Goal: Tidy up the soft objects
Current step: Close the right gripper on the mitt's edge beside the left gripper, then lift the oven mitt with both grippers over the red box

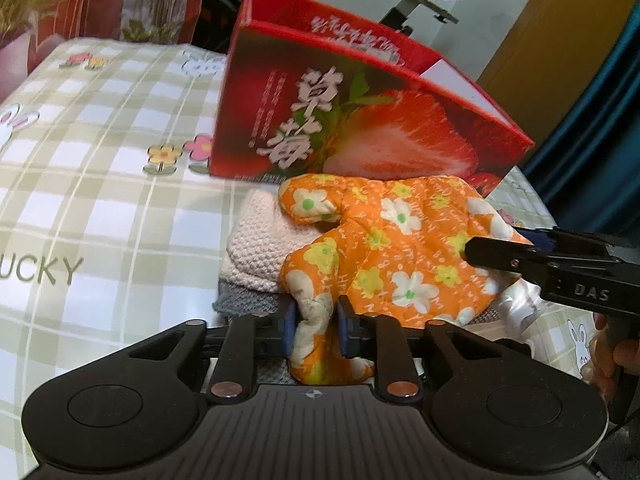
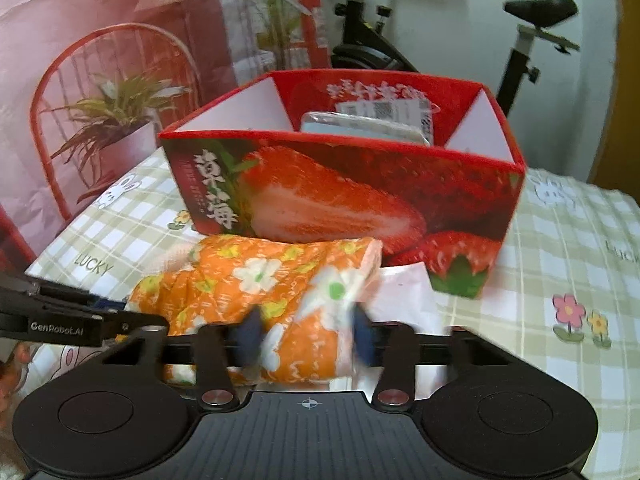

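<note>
Nearest the left wrist camera, the left claw (image 1: 317,330) pinches a narrow fold of the orange flowered garment (image 1: 384,248) between its blue pads (image 1: 289,330), so it is closed tight on the cloth. In the right wrist view the right claw (image 2: 305,340) grips a thicker bunch of the same garment (image 2: 256,292), its pads (image 2: 246,340) blurred but set on either side of the fabric; from the left camera this claw shows as a black finger at 3 o'clock, lying against the garment's edge. The garment lies spread on the counter (image 1: 100,168), which is covered with a checked cloth printed with flowers and rabbits. At 9 o'clock of the garment, and partly under it, sits a pale pink knit piece (image 1: 260,248), stacked on a grey knit piece (image 1: 244,302). A white sheet (image 2: 404,292) pokes out at 3 o'clock of the garment in the right view. Just behind, at 12 o'clock, stands the open red strawberry box (image 2: 360,200), touching or almost touching the garment's far edge; flat packets (image 2: 372,124) rest inside it. Farther back stand an exercise bike (image 2: 520,52) and a red curtain with printed plants (image 2: 120,60).
</note>
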Demonstrator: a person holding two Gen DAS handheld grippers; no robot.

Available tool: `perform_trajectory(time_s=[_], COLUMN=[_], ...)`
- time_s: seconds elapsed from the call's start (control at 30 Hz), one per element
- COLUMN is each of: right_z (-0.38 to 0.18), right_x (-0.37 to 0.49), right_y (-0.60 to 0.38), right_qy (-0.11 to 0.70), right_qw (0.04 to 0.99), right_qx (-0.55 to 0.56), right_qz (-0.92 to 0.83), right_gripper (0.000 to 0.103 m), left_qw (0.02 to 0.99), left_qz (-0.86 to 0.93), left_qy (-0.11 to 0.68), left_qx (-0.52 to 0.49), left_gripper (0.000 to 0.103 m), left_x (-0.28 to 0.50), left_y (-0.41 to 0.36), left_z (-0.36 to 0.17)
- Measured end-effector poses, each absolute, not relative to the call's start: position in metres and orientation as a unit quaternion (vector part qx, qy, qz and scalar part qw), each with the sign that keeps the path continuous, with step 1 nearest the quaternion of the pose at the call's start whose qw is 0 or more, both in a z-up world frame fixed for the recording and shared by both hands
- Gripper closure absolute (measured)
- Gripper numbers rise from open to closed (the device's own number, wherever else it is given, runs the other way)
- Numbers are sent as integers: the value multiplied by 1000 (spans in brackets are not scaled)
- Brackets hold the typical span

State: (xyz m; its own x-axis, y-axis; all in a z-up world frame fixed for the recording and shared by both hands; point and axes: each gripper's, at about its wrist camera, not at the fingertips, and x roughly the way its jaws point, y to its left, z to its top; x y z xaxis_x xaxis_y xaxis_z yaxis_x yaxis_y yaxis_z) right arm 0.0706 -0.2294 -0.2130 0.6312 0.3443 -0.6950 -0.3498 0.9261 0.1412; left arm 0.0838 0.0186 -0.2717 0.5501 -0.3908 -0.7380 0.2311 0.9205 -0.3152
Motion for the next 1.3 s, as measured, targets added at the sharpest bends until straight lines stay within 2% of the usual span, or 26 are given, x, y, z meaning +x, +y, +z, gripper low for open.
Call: perform_trajectory(time_s=[0.07,0.17,0.73,1.3], right_z=[-209,-202,-140,-113], right_x=[67,64,53,87], right_y=[-227,-230,-234,-240], right_qy=[372,359,270,251], right_qw=[908,912,939,944], right_qx=[-14,-10,-24,-39], right_qz=[193,197,210,209], right_gripper=[82,87,89,89], left_qw=[882,893,940,942], left_qz=[-178,-177,-184,-196], left_qy=[428,406,285,271], left_qx=[-86,-82,-33,-16], left_gripper=[87,88,88,88], left_x=[82,80,71,104], left_y=[19,20,10,2], left_z=[-265,-254,-175,-150])
